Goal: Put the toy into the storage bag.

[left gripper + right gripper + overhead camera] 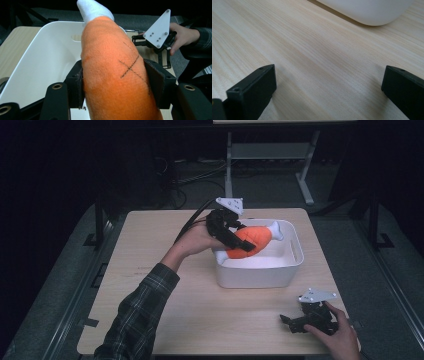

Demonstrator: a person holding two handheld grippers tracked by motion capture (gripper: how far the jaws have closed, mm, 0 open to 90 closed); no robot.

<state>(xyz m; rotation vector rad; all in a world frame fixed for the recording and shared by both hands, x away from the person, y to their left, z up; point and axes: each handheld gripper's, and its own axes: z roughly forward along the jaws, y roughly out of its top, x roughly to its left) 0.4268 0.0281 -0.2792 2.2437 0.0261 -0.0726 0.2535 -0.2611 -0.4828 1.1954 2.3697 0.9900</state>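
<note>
An orange plush drumstick (pixel 252 239) with white ends is held over the white bin (pixel 295 251), its far white tip near the bin's back rim. My left gripper (pixel 239 239) is shut on its thick orange body; in the left gripper view both pads press into the drumstick (pixel 112 70), which bears a stitched cross. The bin's inside (pixel 50 57) lies below and to the left of the toy. My right gripper (pixel 290 322) rests low on the table at the front right, jaws open, with only bare wood between them (pixel 327 82).
The light wooden table (pixel 165 285) has free room at the front and left. A corner of the white bin (pixel 372 12) shows ahead of the right gripper. Cables trail off the table's far edge. Beyond stands a white frame (pixel 305 180) on a dark floor.
</note>
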